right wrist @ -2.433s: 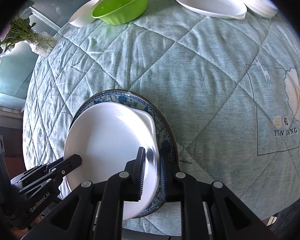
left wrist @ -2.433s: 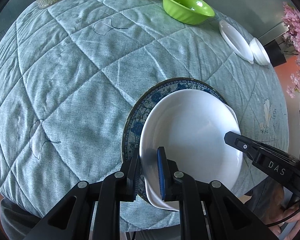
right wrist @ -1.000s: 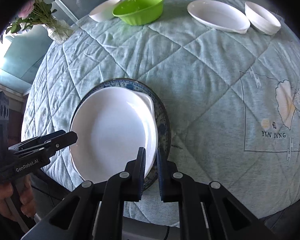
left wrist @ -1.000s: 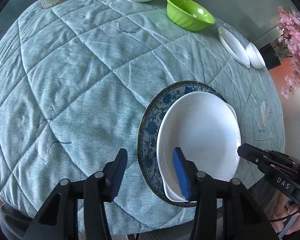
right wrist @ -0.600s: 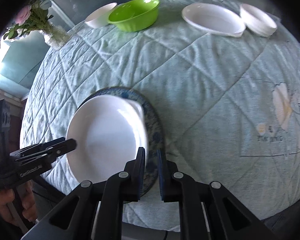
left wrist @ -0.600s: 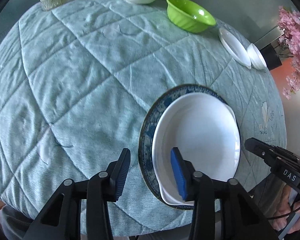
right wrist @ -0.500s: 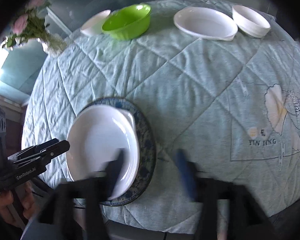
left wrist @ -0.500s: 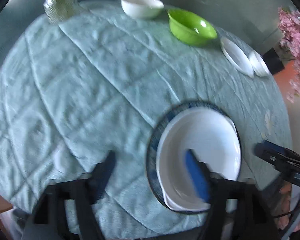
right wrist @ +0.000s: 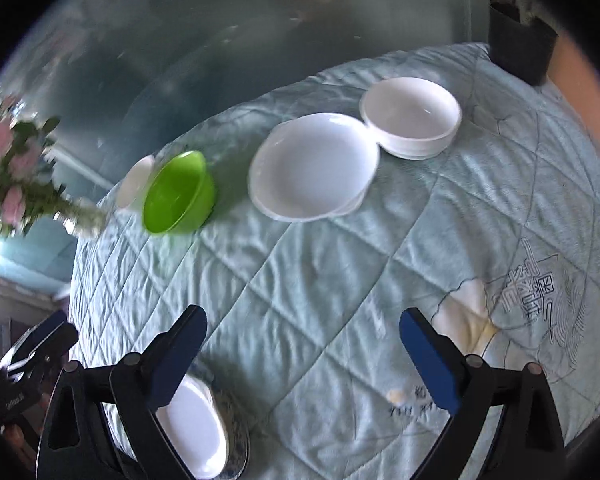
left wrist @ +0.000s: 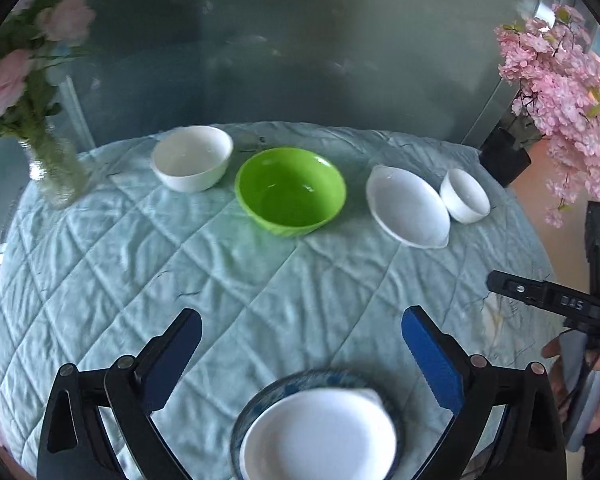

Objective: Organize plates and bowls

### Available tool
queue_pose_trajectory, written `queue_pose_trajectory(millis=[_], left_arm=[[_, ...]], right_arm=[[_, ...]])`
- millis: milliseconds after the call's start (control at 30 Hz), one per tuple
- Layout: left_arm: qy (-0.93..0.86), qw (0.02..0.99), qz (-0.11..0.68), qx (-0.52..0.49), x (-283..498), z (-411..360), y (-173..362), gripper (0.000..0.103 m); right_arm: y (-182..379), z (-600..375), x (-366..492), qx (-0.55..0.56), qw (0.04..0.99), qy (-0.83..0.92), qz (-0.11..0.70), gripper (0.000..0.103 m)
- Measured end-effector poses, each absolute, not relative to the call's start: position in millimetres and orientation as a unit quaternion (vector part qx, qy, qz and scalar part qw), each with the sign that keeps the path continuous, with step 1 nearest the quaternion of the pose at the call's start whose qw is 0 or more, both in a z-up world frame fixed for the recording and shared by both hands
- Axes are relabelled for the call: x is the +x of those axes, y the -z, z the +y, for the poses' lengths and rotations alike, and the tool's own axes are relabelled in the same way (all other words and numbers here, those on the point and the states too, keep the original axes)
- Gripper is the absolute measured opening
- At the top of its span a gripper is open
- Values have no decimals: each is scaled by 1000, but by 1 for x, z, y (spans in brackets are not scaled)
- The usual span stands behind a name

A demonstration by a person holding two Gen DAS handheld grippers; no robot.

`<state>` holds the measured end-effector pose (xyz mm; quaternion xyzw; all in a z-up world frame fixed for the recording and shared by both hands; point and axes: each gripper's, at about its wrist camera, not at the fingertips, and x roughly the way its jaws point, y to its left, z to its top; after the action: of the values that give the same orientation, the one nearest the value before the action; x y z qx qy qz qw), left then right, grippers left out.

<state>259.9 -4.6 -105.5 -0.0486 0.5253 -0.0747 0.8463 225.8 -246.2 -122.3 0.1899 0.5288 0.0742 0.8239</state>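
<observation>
A white oval dish (left wrist: pixel 320 432) lies on a blue patterned plate (left wrist: pixel 268 396) at the table's near edge; the stack also shows in the right wrist view (right wrist: pixel 196 432). My left gripper (left wrist: pixel 300 344) is open and empty above the cloth, just behind the stack. My right gripper (right wrist: pixel 300 344) is open and empty, right of the stack. At the far side stand a white bowl (left wrist: pixel 192 158), a green bowl (left wrist: pixel 291 191), a white oval dish (left wrist: pixel 407 205) and a small white bowl (left wrist: pixel 465 196).
The round table has a quilted pale green cloth (left wrist: pixel 140 264). A glass vase of pink roses (left wrist: pixel 56 176) stands at the far left. A black pot of pink blossoms (left wrist: pixel 508 152) stands past the far right edge.
Both grippers let go of the white dish, opened wide and pulled back and up from the stack. Both cameras now tilt toward the far side of the table.
</observation>
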Motion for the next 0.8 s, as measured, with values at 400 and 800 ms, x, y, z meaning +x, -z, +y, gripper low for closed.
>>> queue_pose_trajectory(millis=[400,800], left_arm=[[82,822,563,-28,291,-51,144,101],[97,806,580,-63,282,-46,162,100]], right_arm=[[197,-271,339,239,785,-2,571,37],[204,-268,342,226,787,5,574,12]])
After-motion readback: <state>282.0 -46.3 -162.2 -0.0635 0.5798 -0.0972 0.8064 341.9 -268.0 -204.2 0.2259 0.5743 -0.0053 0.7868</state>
